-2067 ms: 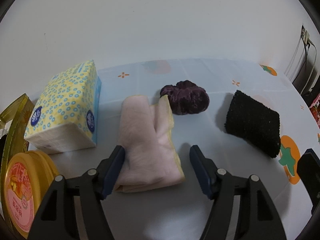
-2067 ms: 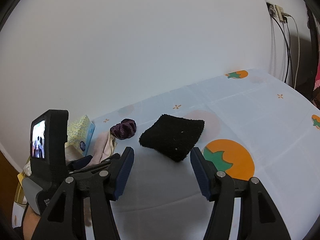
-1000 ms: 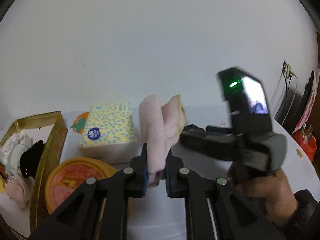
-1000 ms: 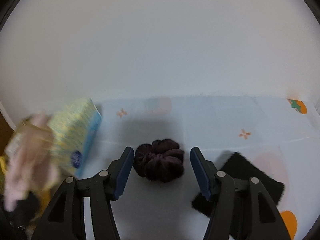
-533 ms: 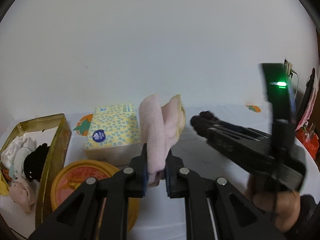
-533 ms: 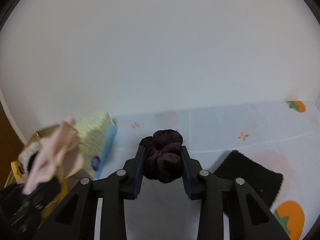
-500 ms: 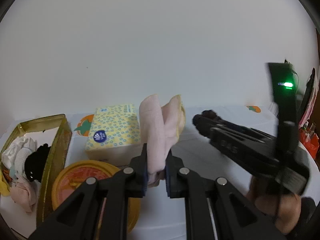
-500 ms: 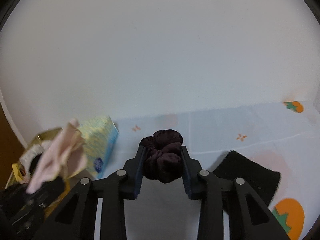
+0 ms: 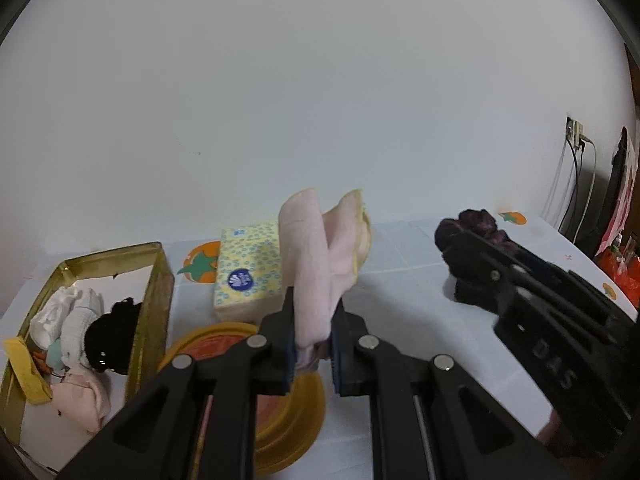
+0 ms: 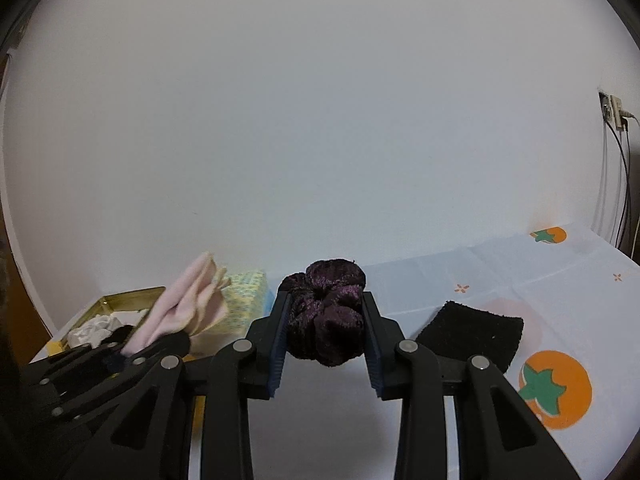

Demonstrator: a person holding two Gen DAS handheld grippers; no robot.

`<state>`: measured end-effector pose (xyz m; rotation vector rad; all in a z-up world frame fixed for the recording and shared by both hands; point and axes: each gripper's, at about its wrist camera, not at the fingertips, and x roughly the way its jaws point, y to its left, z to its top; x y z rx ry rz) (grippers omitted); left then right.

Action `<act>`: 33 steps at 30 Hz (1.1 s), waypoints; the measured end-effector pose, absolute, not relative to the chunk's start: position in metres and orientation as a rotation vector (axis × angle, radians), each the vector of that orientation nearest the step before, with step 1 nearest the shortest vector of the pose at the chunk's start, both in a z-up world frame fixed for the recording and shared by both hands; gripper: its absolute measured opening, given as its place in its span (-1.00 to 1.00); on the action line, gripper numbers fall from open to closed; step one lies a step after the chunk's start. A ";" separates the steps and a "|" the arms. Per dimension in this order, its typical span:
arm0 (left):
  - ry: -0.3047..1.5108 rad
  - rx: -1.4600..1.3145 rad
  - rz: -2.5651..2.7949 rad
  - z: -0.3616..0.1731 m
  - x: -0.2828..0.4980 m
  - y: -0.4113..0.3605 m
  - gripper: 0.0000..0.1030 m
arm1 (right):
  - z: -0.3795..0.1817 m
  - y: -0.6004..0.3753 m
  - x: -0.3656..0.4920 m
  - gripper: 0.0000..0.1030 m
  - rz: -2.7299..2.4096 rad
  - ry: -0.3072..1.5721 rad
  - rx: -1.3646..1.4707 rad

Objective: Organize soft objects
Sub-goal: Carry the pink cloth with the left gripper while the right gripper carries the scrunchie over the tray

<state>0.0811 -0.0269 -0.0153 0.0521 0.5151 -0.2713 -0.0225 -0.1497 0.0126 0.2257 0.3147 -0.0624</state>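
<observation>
My left gripper is shut on a folded pink cloth and holds it upright above the table. To its left stands an open gold tin with several soft items inside. My right gripper is shut on a dark purple velvet scrunchie, lifted off the table. In the left wrist view that scrunchie shows at the tip of the right gripper on the right side. A black knitted cloth lies flat on the table behind the right finger. In the right wrist view the pink cloth hangs at the left.
A yellow tissue pack stands behind the pink cloth, and a round yellow lid lies under the left gripper. The tablecloth is white with orange fruit prints. Wall socket and cables are at the far right.
The right gripper has closed on the purple scrunchie, lifted it and swung left toward the tin. The left gripper keeps its hold on the pink cloth and has shifted only slightly.
</observation>
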 end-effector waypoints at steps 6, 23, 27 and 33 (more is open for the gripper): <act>0.497 0.065 -0.267 -0.013 0.073 -0.012 -0.79 | 0.019 -0.130 -0.040 -0.29 -0.029 0.306 0.207; 0.486 -0.013 -0.156 -0.004 0.086 0.072 -0.79 | 0.017 -0.069 -0.020 -0.30 0.073 0.336 0.231; 0.489 -0.034 -0.116 -0.003 0.089 0.090 -0.79 | 0.019 -0.047 -0.010 -0.29 0.113 0.341 0.219; 0.489 -0.053 -0.059 -0.001 0.094 0.117 -0.79 | 0.024 -0.013 0.010 -0.29 0.173 0.355 0.199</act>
